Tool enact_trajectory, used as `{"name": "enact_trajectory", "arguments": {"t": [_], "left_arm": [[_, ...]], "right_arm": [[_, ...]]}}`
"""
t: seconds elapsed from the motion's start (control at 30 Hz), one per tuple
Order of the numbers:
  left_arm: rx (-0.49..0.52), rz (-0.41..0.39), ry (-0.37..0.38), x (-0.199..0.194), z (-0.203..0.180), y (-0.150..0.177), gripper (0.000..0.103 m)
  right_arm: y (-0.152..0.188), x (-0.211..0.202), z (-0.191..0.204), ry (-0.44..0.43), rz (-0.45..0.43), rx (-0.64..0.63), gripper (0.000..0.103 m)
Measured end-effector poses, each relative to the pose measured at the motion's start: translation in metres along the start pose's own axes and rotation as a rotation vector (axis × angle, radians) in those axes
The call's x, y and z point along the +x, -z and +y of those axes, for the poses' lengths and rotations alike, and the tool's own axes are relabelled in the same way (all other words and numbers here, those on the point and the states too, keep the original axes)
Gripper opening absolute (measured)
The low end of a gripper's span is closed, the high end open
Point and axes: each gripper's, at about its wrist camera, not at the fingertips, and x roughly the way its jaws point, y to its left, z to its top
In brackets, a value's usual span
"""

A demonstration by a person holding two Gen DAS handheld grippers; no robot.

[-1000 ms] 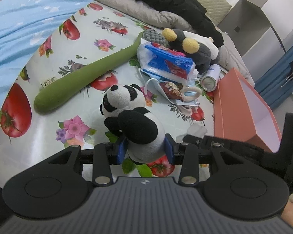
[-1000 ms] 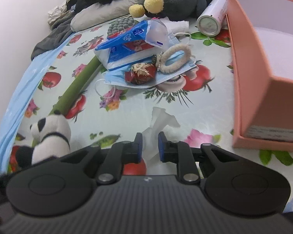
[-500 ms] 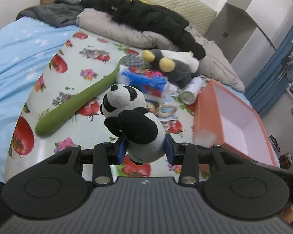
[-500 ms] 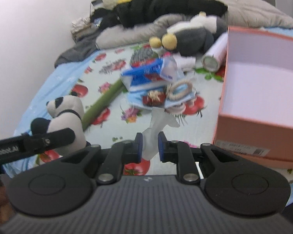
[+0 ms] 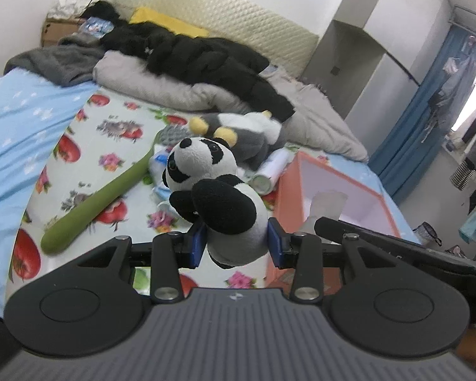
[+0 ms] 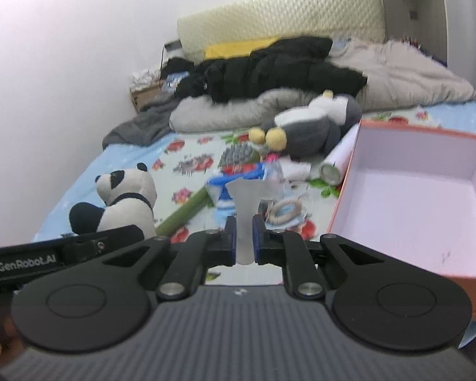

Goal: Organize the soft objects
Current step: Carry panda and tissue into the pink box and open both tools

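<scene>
We hold the panda toy (image 5: pixel 219 200) in the left gripper (image 5: pixel 236 244), its jaws pinching the plush body from both sides, so the toy hangs clear above the bed (image 5: pixel 79 158) over the near edge. In the right gripper (image 6: pixel 244 243) we carry a small white soft piece (image 6: pixel 246 209); its jaws have just been closing and now press on that piece near its lower end, almost together. The open pink box (image 6: pixel 406 200) sits by the bed's right edge, and we judge it the likely place for both things.

Still lying on the flowered sheet, toward the middle of the bed, are the long green plush (image 5: pixel 101 200), a grey plush with yellow feet (image 6: pixel 301 136), a blue tissue pack (image 6: pixel 238 174), a small ring (image 6: pixel 285 211) and a white can (image 6: pixel 333 165) just beside the box.

What could go wrong: the panda is gripped low on a round, squashy body, so it may tip or slide out if we swing it. The white piece is thin and floppy and may slip free. The two grippers ride close together, so they may knock each other over the box.
</scene>
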Motion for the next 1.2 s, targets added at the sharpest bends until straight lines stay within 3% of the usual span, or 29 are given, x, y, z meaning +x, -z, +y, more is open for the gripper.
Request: {"name": "enact_trajectory", "arguments": {"t": [0.3,0.57,0.87,1.2], "left_arm": [[0.078,-0.056,0.08,-0.018,-0.048,-0.019,0.046],[0.167,-0.064,0.188,-0.006,-0.103,-0.032,0.046],[0.252,0.019,0.303,0.044,-0.157,-0.029,0.046],[0.297,0.197,0.295,0.155,-0.178,-0.022,0.046]], "right_arm": [[-0.024,-0.048,-0.013,0.041,-0.129,-0.011,0.014],[-0.033,-0.077,-0.052,0.135,-0.202,0.026,0.014],[-0.019,-0.053,-0.114,0.262,-0.151,0.107,0.014],[0.0,-0.001,-0.174,0.337,-0.024,0.184,0.014]]}}
